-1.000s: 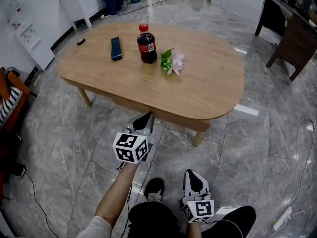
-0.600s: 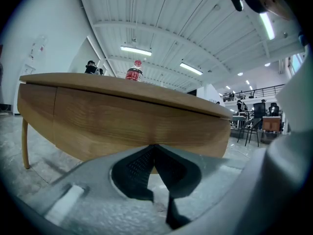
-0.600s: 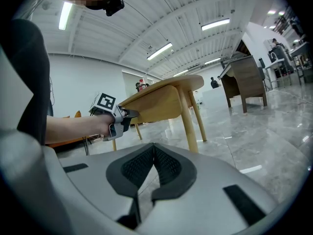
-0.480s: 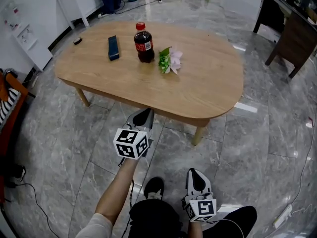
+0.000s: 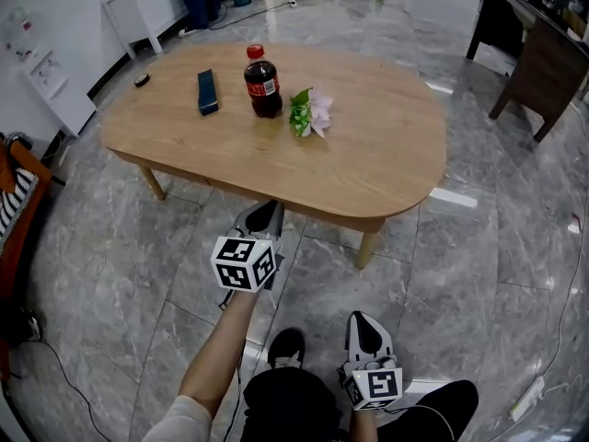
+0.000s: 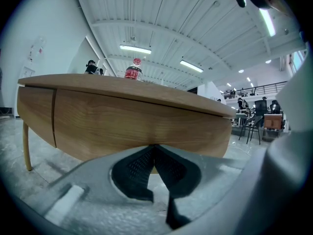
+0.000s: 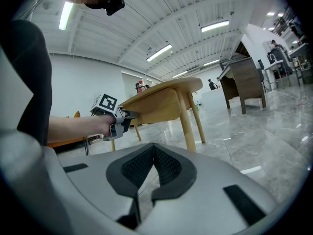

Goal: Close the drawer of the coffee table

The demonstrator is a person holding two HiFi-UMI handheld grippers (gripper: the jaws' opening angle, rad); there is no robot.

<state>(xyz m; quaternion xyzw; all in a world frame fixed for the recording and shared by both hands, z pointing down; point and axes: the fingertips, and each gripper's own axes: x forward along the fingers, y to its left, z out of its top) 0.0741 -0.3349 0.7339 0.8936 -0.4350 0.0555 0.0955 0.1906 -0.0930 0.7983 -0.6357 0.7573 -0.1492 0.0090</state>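
At floor level before the near long side of the coffee table (image 5: 368, 168), the left gripper (image 5: 269, 210) is held out on a bare forearm (image 5: 216, 362), its marker cube uppermost. Its jaws are together with nothing between them. Their tips sit at the lower edge of the drawer front (image 6: 137, 126), the wide wooden panel under the tabletop rim. Contact looks likely in the right gripper view but cannot be confirmed. A vertical seam marks the panel's left end, and the panel lies level with the fixed wood beside it, so the drawer reads as pushed in. The right gripper (image 5: 362, 320) is held low and close to the person's body, well apart from the table and pointing toward it. Its jaws are likewise together and carry nothing. On the tabletop, a cola bottle (image 5: 262, 83) with a red cap stands upright. A sprig of pale pink flowers (image 5: 309, 113) lies just beside it on the right. A dark blue box (image 5: 207, 91) lies flat to the bottle's left, and a small black object (image 5: 141, 80) sits near the far left edge. The table stands on a grey marbled floor (image 5: 460, 265), with one dark shoe (image 5: 287, 348) between the two grippers.
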